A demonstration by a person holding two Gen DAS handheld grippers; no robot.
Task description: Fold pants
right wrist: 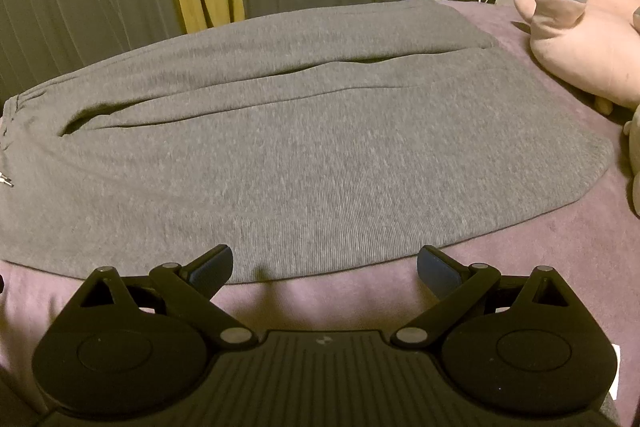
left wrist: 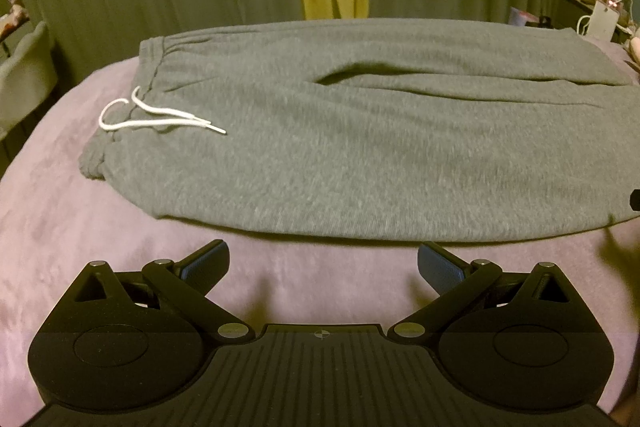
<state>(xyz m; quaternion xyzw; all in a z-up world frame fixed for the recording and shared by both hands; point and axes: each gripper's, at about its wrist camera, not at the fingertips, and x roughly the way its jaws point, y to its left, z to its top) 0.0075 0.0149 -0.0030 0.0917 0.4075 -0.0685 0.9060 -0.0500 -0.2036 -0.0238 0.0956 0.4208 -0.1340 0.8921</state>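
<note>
While both fingers [left wrist: 204, 263] [right wrist: 438, 269] gape wide, they seemingly touch no pants [left wrist: 320, 147].

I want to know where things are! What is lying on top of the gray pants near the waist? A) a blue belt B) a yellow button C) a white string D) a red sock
C: a white drawstring lies looped on the gray pants by the waistband, seen in the left wrist view.

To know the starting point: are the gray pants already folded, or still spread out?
Still spread out. The gray pants lie flat on the purple blanket, both legs side by side, waistband and white drawstring exposed.
</note>
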